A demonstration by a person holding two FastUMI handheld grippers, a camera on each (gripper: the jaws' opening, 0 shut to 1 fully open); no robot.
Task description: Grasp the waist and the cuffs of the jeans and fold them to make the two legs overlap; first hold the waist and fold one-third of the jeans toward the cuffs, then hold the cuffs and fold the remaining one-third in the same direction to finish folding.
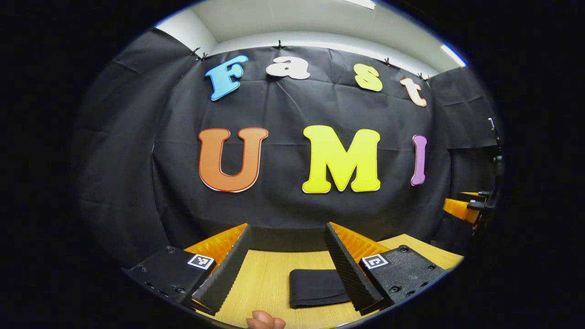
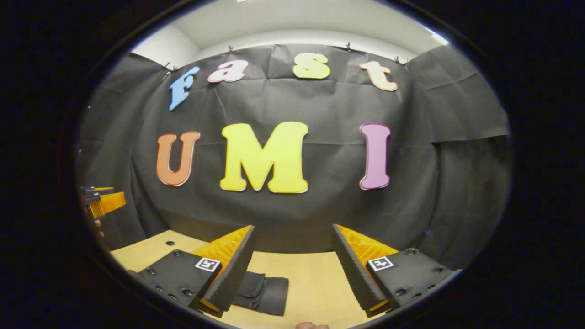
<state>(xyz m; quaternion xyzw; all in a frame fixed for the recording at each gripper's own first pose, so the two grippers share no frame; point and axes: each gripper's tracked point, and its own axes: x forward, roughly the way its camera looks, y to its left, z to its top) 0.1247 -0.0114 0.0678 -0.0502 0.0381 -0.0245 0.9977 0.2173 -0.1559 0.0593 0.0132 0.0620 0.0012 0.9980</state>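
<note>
Jeans (image 1: 318, 288): folded bundle on counter (image 1: 265, 278). Left hand-held gripper (image 1: 288, 260) & right hand-held gripper (image 2: 292, 262): both spread, empty, above jeans. Risk: layers could spring open w/o pressing.

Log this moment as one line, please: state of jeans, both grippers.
dark folded jeans: compact bundle on light wooden table | left gripper: open, raised, empty | right gripper: open, raised, empty
</note>
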